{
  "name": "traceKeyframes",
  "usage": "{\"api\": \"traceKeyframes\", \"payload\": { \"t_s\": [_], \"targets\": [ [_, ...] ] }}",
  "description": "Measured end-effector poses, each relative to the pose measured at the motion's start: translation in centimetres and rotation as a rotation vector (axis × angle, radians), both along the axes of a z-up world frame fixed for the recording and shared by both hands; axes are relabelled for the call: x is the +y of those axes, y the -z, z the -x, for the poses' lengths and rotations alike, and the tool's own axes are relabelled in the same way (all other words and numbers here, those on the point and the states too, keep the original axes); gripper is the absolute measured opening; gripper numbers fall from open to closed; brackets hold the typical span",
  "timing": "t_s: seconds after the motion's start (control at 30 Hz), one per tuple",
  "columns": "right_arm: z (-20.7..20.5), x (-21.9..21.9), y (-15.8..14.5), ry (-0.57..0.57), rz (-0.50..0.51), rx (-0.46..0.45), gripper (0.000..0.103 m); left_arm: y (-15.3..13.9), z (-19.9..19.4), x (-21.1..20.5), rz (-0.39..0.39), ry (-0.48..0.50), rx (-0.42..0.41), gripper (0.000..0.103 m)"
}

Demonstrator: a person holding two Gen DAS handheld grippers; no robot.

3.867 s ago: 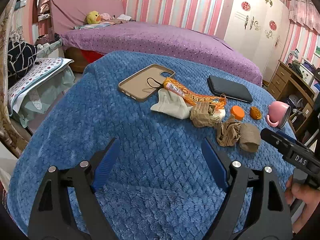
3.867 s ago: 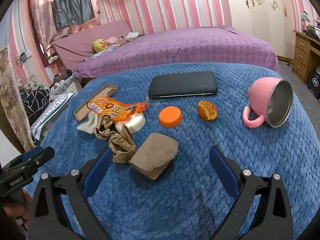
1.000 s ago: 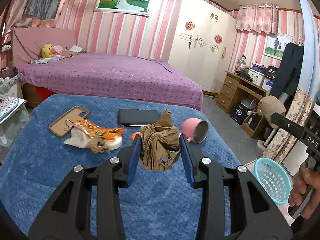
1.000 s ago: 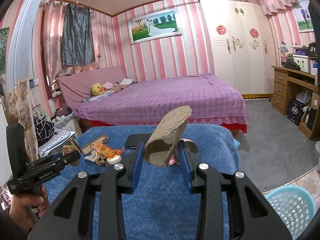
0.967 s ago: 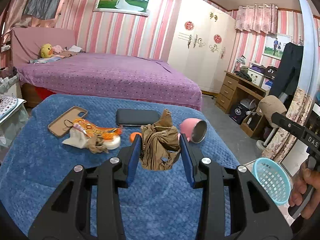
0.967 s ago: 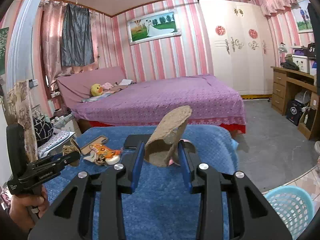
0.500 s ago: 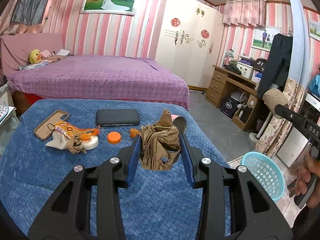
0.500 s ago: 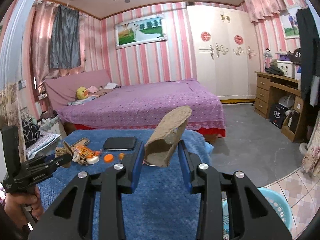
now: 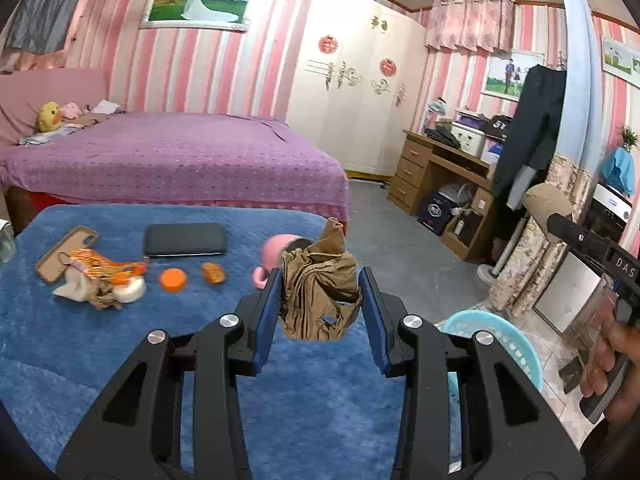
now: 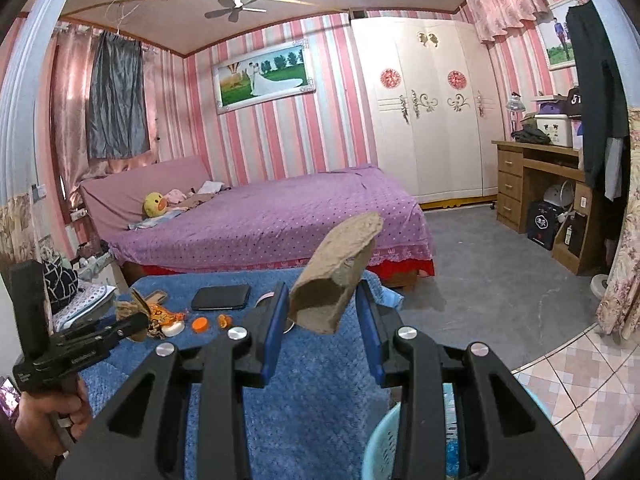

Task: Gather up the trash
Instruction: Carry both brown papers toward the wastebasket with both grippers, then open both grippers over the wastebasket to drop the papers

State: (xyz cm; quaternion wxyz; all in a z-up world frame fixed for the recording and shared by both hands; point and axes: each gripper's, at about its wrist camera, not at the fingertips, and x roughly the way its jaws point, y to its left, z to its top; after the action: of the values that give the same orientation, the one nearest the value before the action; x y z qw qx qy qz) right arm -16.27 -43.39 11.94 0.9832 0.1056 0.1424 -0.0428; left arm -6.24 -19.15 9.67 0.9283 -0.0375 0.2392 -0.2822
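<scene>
Both our grippers have swung toward the blue basket (image 9: 516, 344). Our left gripper (image 9: 320, 300) clamps crumpled brown paper (image 9: 320, 292); our right gripper (image 10: 322, 308) clamps a cardboard scrap (image 10: 336, 272).

Left wrist view: mounted behind the left gripper (image 9: 320, 300), looking forward and slightly down along the jaws over the blue-blanketed table (image 9: 80, 340), close above it; purple bed (image 9: 180, 160) at 11 o'clock, turquoise basket (image 9: 500, 332) at 4 o'clock. Right wrist view: behind the right gripper (image 10: 322, 308), aimed nearer level, taking in more ceiling. Shared by both: table, bed, white wardrobe (image 9: 360, 100), wooden desk (image 10: 532, 176), basket, and each other's gripper at the frame edge.
</scene>
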Motion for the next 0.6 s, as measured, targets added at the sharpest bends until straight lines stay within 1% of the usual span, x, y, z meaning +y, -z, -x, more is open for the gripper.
{"api": "traceKeyframes", "payload": {
  "t_s": [0.2,0.4,0.47,0.6],
  "targets": [
    [0.7,-1.4,-0.1,0.019,-0.014,-0.001,0.035,0.5,0.8,-3.9,0.015,0.049,0.019,0.038],
    [1.6,-3.2,0.4,0.051,-0.033,-0.002,0.035,1.1,1.7,-7.9,-0.003,0.106,0.030,0.038],
    [1.9,-3.5,0.5,0.041,-0.040,-0.007,0.039,1.3,1.7,-9.0,-0.007,0.122,0.033,0.038],
    [2.1,-3.9,0.6,0.057,-0.022,-0.001,0.040,2.0,1.8,-10.7,-0.004,0.150,0.052,0.038]
  ]
}}
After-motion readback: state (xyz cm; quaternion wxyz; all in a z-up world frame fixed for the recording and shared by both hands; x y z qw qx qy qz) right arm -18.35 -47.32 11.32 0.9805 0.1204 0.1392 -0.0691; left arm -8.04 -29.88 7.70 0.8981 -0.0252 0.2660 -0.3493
